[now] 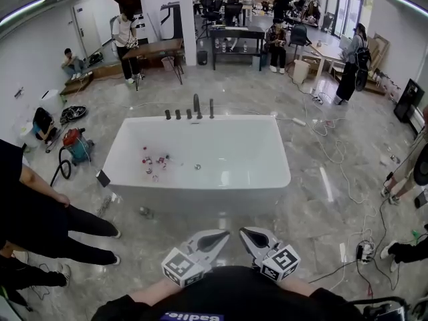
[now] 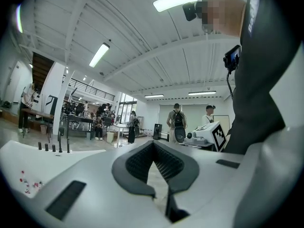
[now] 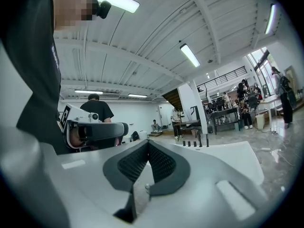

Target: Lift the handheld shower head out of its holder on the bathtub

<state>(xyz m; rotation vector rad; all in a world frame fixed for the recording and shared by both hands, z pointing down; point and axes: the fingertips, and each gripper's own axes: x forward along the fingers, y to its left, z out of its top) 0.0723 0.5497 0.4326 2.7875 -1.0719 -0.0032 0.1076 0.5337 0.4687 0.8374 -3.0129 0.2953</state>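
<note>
While your left gripper (image 1: pixel 217 238) and right gripper (image 1: pixel 251 236) sit at six o'clock, fingers pressed together on nothing, the handheld shower head (image 1: pixel 211 108) stands at twelve o'clock on the far rim of the bathtub (image 1: pixel 200 194), so arriving unopened risks knocking it, not grasping it.
</note>
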